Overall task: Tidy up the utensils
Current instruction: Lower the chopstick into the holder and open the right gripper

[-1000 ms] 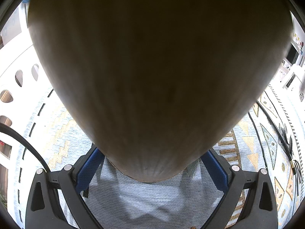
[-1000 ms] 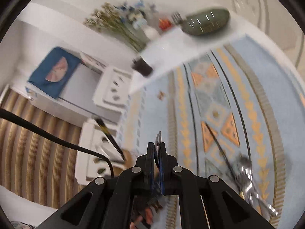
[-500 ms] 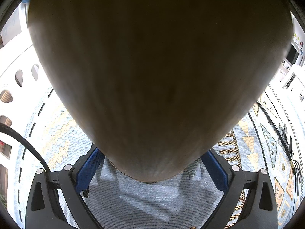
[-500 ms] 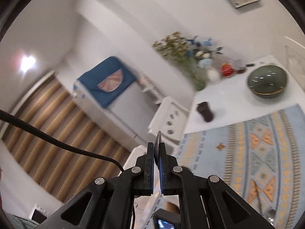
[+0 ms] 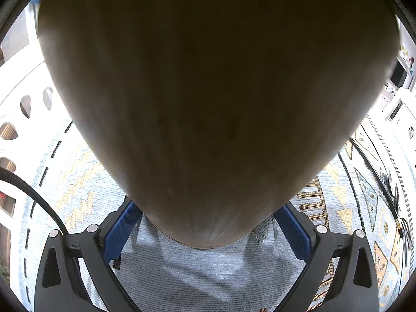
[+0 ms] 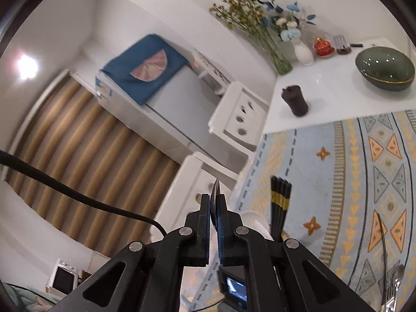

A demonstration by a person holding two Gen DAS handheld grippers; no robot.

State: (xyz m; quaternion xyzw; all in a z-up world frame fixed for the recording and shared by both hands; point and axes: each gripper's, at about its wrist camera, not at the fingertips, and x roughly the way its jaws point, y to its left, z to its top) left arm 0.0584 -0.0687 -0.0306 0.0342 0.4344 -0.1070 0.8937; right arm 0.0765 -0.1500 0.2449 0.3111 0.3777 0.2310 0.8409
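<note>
My left gripper (image 5: 208, 230) is shut on a wooden utensil holder (image 5: 208, 91), which fills most of the left wrist view and stands on the patterned mat (image 5: 208, 273). My right gripper (image 6: 214, 210) is shut on a thin metal utensil; only its dark pointed tip (image 6: 215, 187) shows between the pads. It is held in the air above the mat's left edge. A bundle of black chopsticks (image 6: 279, 202) with gold bands stands upright just right of the right gripper, its base hidden behind the gripper. More cutlery (image 6: 392, 288) lies on the mat at lower right.
A dark cup (image 6: 296, 101), a green bowl (image 6: 384, 71) and vases of flowers (image 6: 273, 26) stand on the white table. White chairs (image 6: 239, 114) stand at the table's left edge. Dark utensils (image 5: 395, 202) lie on the mat's right side in the left wrist view.
The right gripper has swung from facing the wall back down toward the table, still holding the utensil; the chopsticks have come into view. The left gripper has not moved.
</note>
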